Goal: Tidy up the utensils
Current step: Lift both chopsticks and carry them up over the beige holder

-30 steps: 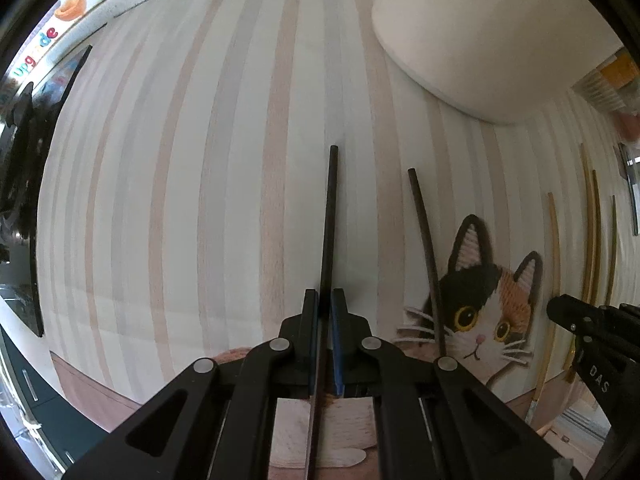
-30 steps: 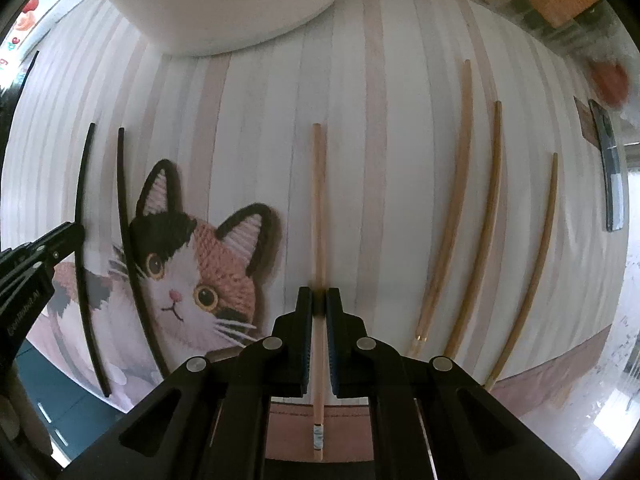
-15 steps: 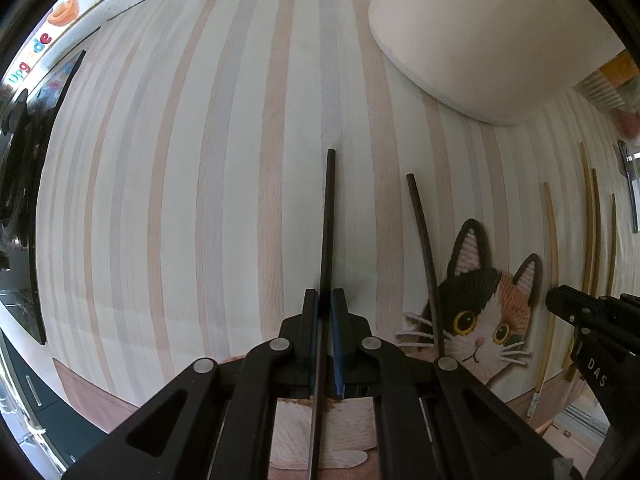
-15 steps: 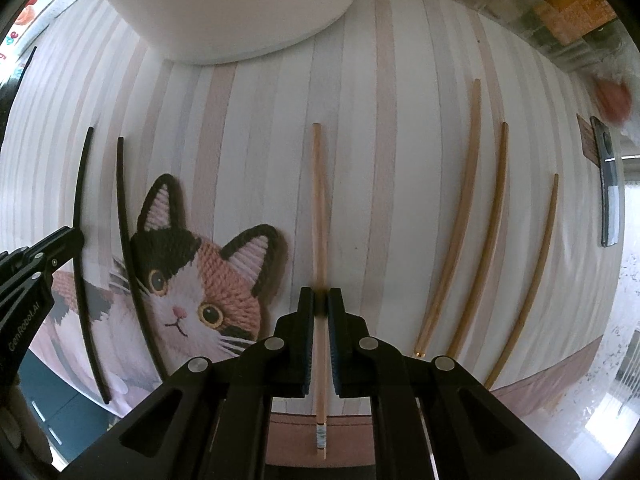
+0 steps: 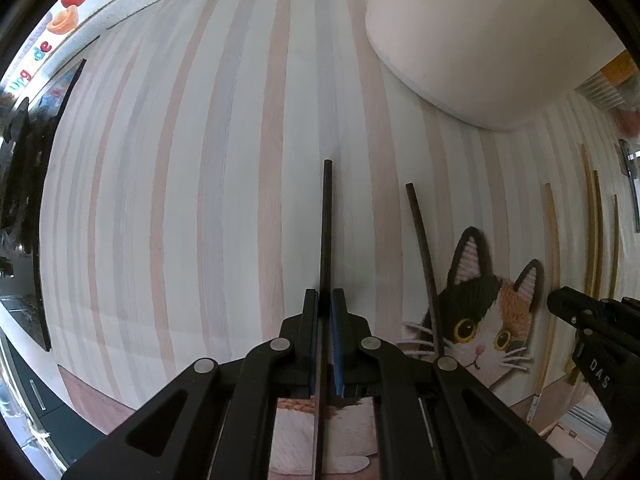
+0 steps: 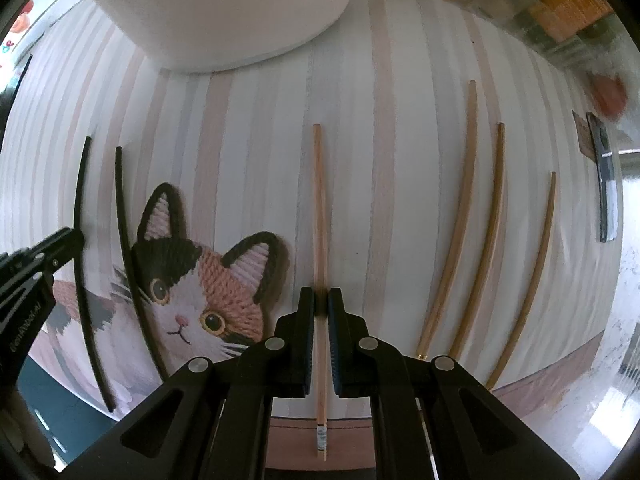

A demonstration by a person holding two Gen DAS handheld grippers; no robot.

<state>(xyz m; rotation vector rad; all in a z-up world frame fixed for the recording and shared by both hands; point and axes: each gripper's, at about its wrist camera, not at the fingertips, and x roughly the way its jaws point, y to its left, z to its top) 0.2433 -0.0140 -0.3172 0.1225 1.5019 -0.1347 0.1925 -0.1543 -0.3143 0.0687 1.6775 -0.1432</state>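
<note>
On a striped placemat (image 5: 200, 200) with a calico cat print, the left gripper (image 5: 325, 312) clamps a thin black chopstick (image 5: 327, 220), another black chopstick (image 5: 424, 260) lying alongside; the right gripper (image 6: 321, 308) clamps a pale wooden chopstick (image 6: 318, 200). Three bamboo chopsticks (image 6: 490, 220) await; the white round container (image 6: 224, 12) beyond seemingly remains unfilled.

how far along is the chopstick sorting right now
Nothing visibly stowed yet. In hand: the left gripper is shut on a black chopstick, the right gripper on a light wooden chopstick. Left on the striped mat: a second black chopstick and three tan chopsticks. The white container stands ahead; its inside is hidden.
</note>
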